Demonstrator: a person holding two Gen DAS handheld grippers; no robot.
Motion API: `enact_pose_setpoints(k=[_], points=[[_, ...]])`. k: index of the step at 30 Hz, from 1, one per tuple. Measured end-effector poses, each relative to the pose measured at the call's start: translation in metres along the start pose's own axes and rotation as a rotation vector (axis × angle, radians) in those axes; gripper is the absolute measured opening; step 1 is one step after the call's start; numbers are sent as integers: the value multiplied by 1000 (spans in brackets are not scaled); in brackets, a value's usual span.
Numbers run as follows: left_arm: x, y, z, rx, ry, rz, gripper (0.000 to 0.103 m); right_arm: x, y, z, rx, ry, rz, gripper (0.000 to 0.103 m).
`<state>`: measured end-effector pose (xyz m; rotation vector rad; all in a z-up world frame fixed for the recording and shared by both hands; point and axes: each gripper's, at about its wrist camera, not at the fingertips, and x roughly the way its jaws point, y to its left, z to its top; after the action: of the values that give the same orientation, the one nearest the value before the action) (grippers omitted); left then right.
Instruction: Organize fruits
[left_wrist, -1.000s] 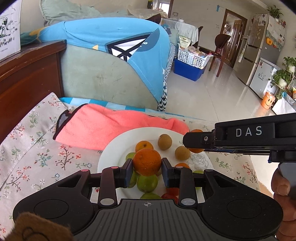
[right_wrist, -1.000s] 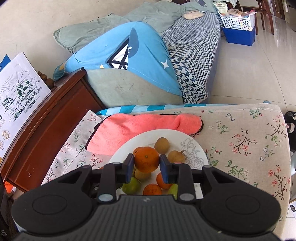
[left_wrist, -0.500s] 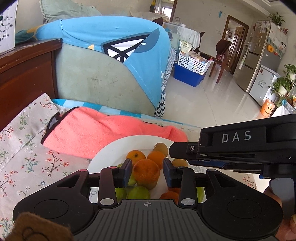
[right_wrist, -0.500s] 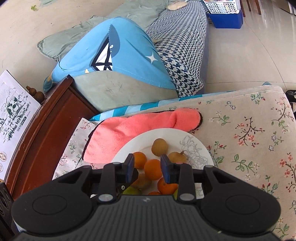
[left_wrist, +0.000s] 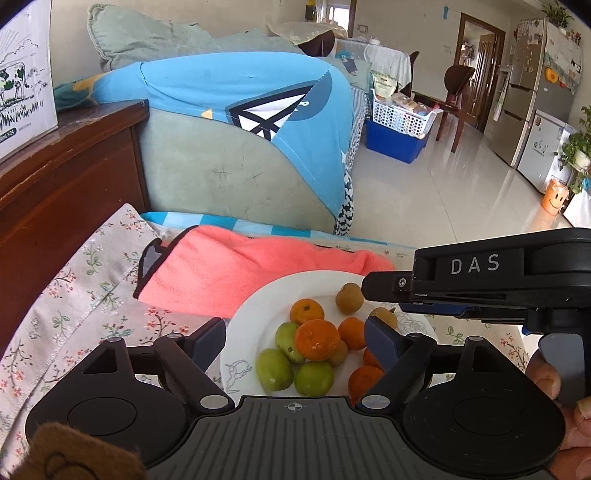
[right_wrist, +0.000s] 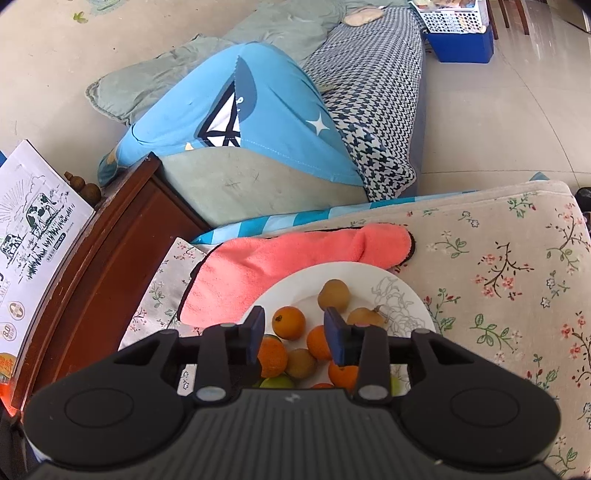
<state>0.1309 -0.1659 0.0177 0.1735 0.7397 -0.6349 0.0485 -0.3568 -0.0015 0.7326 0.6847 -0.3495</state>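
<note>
Both hand-held grippers, left (left_wrist: 295, 338) and right (right_wrist: 294, 334), seen spread, empty, above plate (left_wrist: 258, 306); top orange (left_wrist: 317, 339) judged firm, rollable, best taken across middle.

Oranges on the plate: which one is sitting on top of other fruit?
The large orange mid-plate, resting on the green fruits and a brown one. The other oranges, like the far one, lie on the plate itself.

Both wrist views look down, near, over the fruit plate (left_wrist: 258, 314) (right_wrist: 402, 295); the right sits higher.
</note>
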Motion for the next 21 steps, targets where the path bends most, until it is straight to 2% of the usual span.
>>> enact_pose_setpoints(k=[4,11,17,19,21], points=[[0,6,-1,31,66,38,86,-3,3,-1,-17,2,0,42],[-2,10,-4,17,110,94,86,-3,5,-4,-47,10,-42,48],[0,11,-5,-21,165,105,87,-3,7,-9,-87,11,-120,53],[2,11,-6,-24,181,115,88,-6,8,-10,-101,6,-148,59],[4,11,-7,-27,195,125,89,-7,8,-11,-111,2,-188,61]])
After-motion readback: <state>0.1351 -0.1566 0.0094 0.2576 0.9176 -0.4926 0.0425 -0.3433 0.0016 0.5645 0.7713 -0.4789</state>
